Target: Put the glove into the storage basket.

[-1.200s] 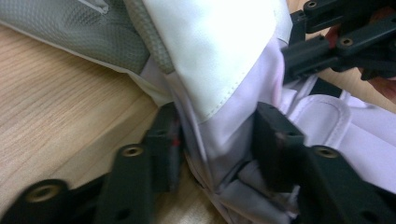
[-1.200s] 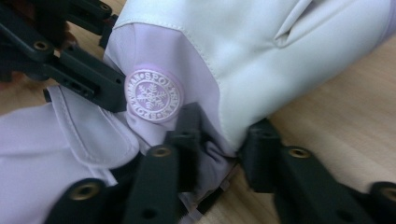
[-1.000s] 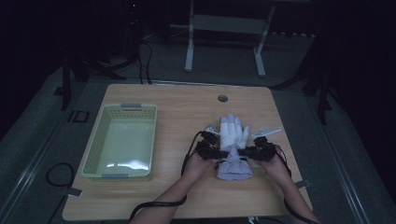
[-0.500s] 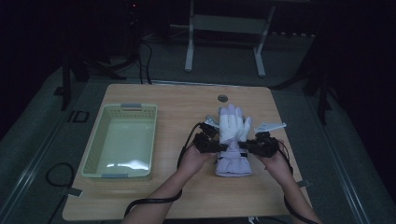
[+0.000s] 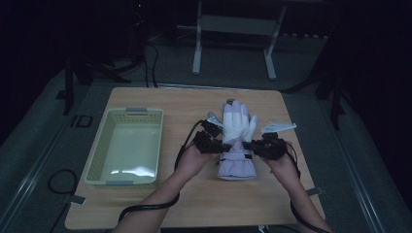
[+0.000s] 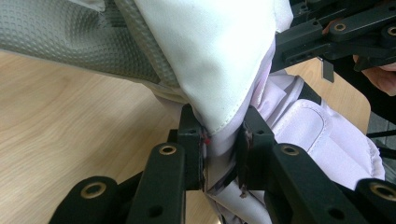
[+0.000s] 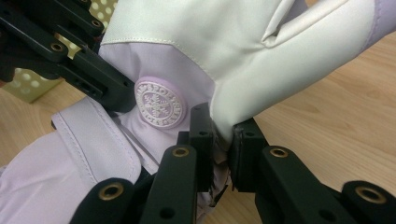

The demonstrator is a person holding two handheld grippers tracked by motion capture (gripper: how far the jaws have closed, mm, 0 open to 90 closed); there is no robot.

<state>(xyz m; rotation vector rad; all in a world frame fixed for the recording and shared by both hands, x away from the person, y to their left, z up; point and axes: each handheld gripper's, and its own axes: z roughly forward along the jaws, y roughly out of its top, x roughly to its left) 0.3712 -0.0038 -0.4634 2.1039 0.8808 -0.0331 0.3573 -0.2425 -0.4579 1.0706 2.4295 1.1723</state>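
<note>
Both grippers (image 5: 236, 146) clamp the glove (image 5: 236, 127), lifting it; next I'd carry it to the basket (image 5: 99, 154).

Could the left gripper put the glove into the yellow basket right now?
Probably not yet. The left gripper is shut on the glove, but so is the right gripper, pinching its other side. The basket sits open to the left, with bare table between.
</note>
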